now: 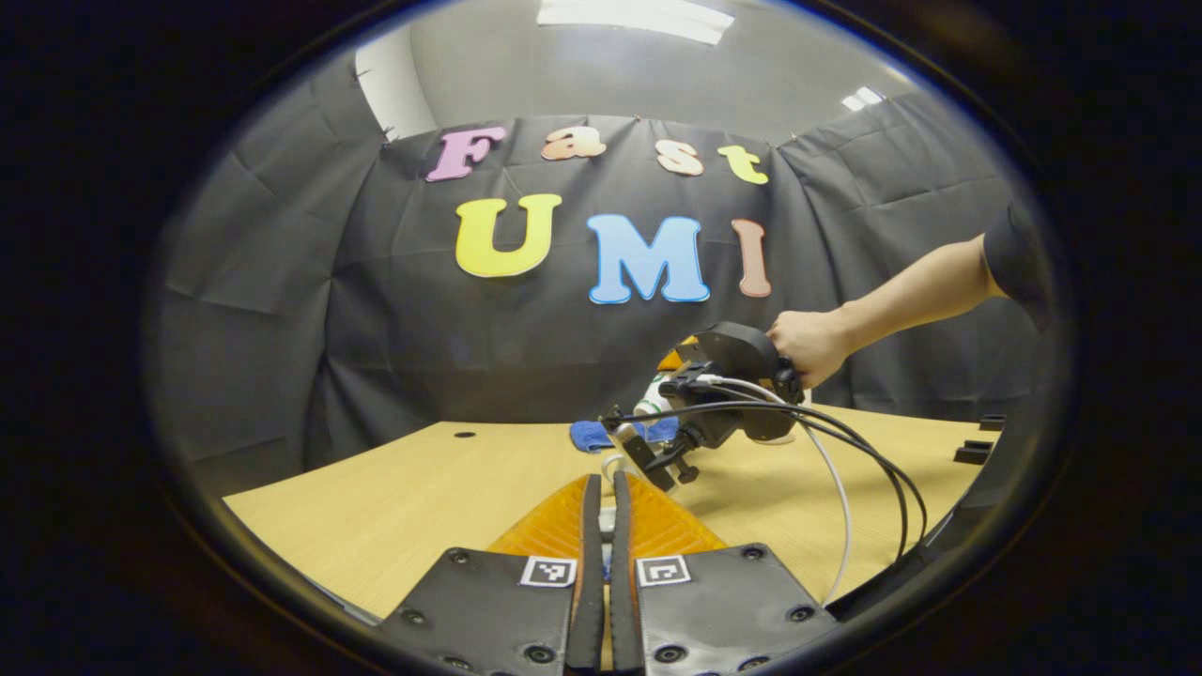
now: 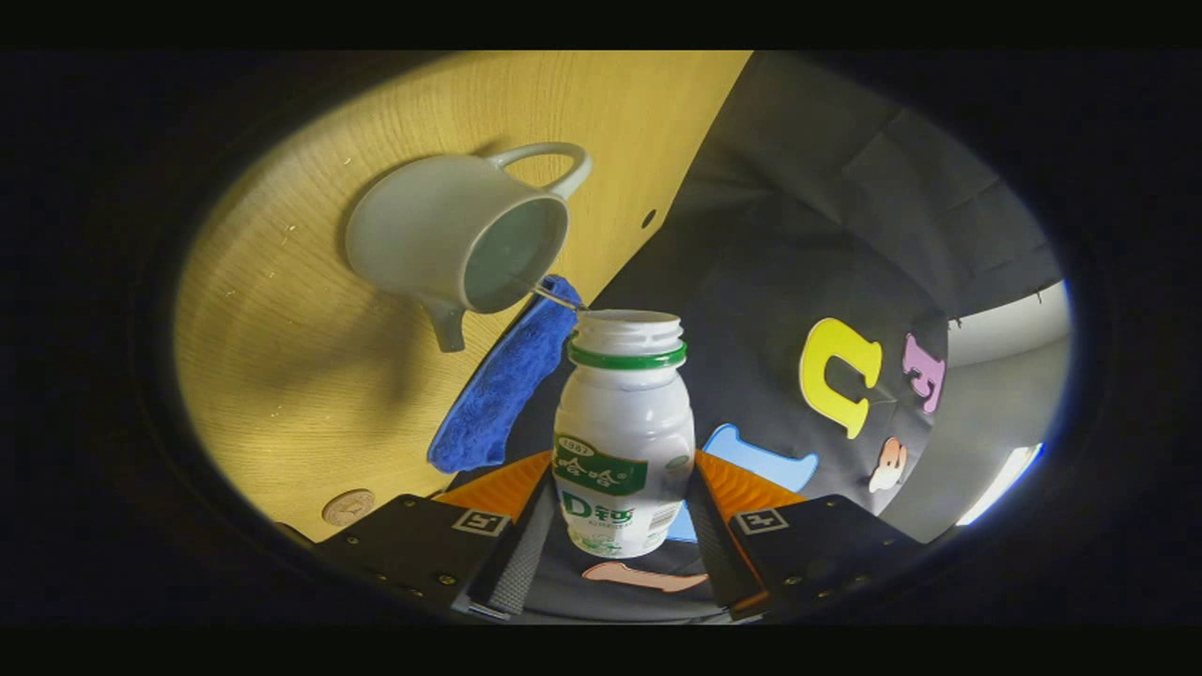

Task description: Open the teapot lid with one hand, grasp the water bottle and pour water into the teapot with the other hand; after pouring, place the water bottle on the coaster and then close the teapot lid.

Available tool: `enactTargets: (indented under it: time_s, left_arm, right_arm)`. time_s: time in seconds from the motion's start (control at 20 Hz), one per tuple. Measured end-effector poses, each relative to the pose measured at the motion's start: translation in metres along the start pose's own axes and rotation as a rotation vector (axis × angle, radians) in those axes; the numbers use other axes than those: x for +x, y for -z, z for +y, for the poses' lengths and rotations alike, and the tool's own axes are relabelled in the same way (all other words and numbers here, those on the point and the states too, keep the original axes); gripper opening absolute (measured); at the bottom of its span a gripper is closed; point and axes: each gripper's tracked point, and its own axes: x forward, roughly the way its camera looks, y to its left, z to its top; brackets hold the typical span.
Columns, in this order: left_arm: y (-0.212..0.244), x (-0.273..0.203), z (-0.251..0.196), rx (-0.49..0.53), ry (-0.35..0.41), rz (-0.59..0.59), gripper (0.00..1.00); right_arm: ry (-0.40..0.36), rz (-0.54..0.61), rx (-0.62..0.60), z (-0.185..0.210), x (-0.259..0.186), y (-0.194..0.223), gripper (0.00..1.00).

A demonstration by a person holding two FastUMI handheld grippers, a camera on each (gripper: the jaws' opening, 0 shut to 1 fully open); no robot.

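Note:
My right gripper (image 2: 624, 469) is shut on a white water bottle (image 2: 624, 441) with a green neck ring and no cap. The bottle is tipped, and a thin stream runs from its mouth into the open white teapot (image 2: 451, 244), which stands lidless on the wooden table (image 2: 282, 376). A blue cloth mat (image 2: 507, 385) lies beside the teapot. In the left gripper view a hand (image 1: 812, 343) holds the right gripper (image 1: 657, 451) with the bottle (image 1: 650, 406) over the mat (image 1: 592, 434). My left gripper (image 1: 607, 481) is nearly closed, with a pale sliver of the lid (image 1: 608, 521) pinched between its fingers.
Black and white cables (image 1: 845, 451) trail from the right gripper across the table. Small black blocks (image 1: 977, 451) sit at the table's right edge. A dark hole (image 1: 464, 435) marks the tabletop's far side. A small round brown disc (image 2: 347, 507) lies near the right gripper.

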Motion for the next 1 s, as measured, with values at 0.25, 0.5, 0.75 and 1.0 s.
enactTargets:
  time_s: [0.25,0.5,0.75,1.0]
  left_arm:
    - [0.001,-0.002,0.0,0.0,-0.004,-0.001,0.13]
    - [0.0,0.0,-0.001,0.002,0.0,0.001,0.13]
    - [-0.002,-0.002,0.003,-0.002,-0.01,-0.006,0.13]
    - [0.001,-0.003,0.001,0.002,-0.007,0.0,0.13]
  right_arm:
    - [0.019,-0.001,-0.017,-0.008,-0.001,0.002,0.72]
    - [0.036,0.0,-0.029,-0.015,-0.001,0.003,0.72]
    - [0.035,-0.001,-0.029,-0.015,-0.003,0.002,0.72]
    - [0.025,-0.006,-0.022,-0.009,-0.005,-0.001,0.72]
